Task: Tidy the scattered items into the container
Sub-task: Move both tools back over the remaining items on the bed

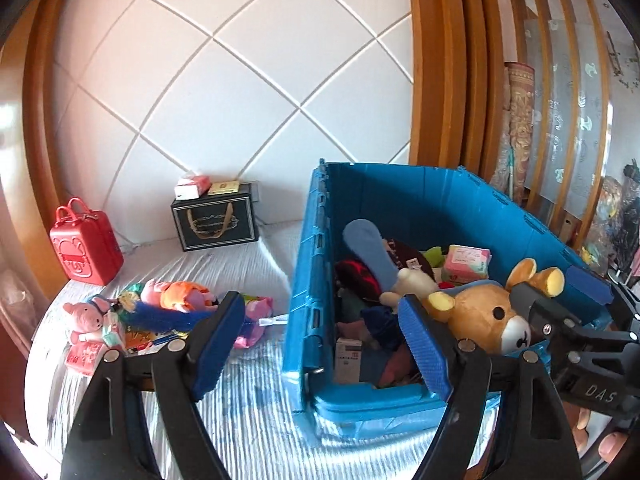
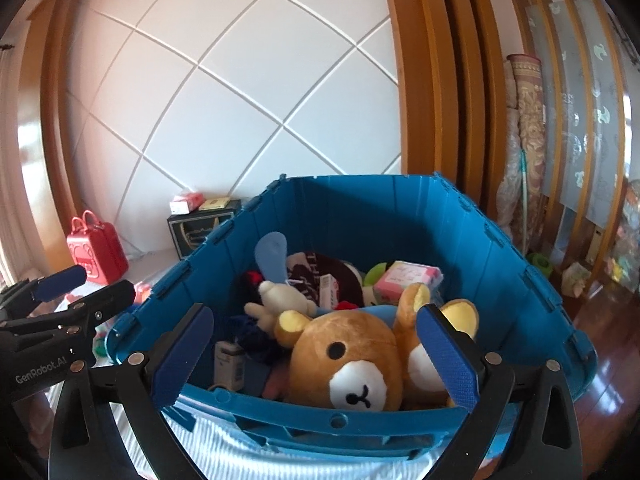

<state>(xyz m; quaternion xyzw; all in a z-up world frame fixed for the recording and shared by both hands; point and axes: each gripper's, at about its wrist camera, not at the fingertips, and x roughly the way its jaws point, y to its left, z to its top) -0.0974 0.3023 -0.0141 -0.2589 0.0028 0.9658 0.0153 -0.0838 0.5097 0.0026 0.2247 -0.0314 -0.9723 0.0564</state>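
1. Left wrist view shows your left gripper [image 1: 324, 344] with its jaws spread wide and nothing between the blue pads; one pad hangs over the striped bed sheet [image 1: 248, 420], the other over the near corner of the blue crate [image 1: 304, 264].
2. Your right gripper [image 2: 316, 356] stands fully open above the crate's near rim [image 2: 320, 404]; its pads flank the brown teddy bear [image 2: 348, 360] without pressing on it.
3. That bear lies inside the crate against the near wall, face up toward you, on top of the other contents.
4. Behind it in the crate you see a light blue insole [image 2: 274, 256], a small cream plush [image 2: 280, 300], a pink tissue pack [image 2: 408, 280] and dark fabric.
5. Still outside on the sheet, left of the crate, lie a pink pig plush [image 1: 86, 320], an orange-and-pink plush [image 1: 176, 296], a blue feathery brush [image 1: 160, 318] and a pink pouch [image 1: 254, 320], all bunched together.
6. Farther back, near the tiled wall, stand a red mini suitcase [image 1: 86, 244] and a black gift box [image 1: 216, 220] with small boxes on top.
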